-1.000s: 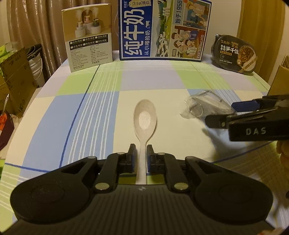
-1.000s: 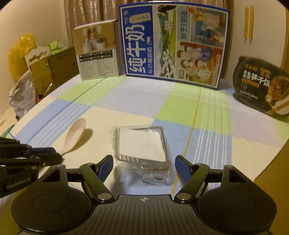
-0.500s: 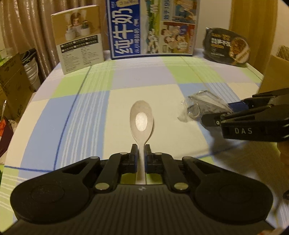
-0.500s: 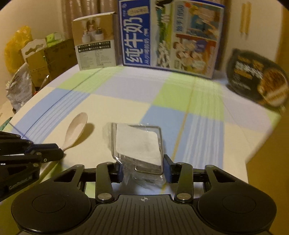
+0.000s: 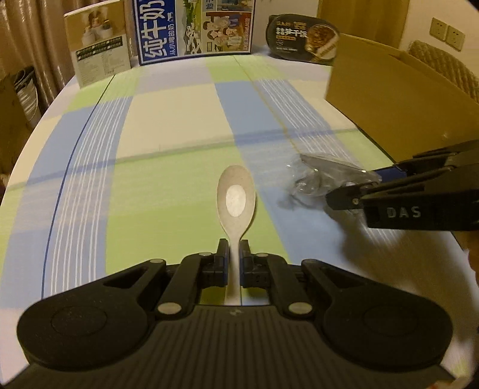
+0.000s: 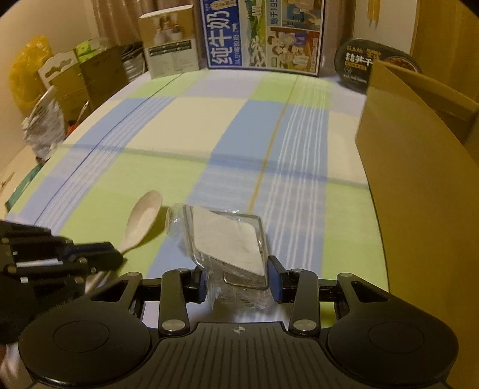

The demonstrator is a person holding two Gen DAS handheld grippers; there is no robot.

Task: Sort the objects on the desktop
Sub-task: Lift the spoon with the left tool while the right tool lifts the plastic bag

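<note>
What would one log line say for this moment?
left gripper: shut on spoon | right gripper: shut on plastic-wrapped packet | both items lifted over tablecloth | cardboard box: right side

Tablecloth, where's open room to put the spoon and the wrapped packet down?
Bare tablecloth runs from the spoon and plastic-wrapped packet up to the back row and out to the left edge. Crowded spots: the back edge with the small box, milk carton and black bowl, and the right side by the cardboard box.
</note>
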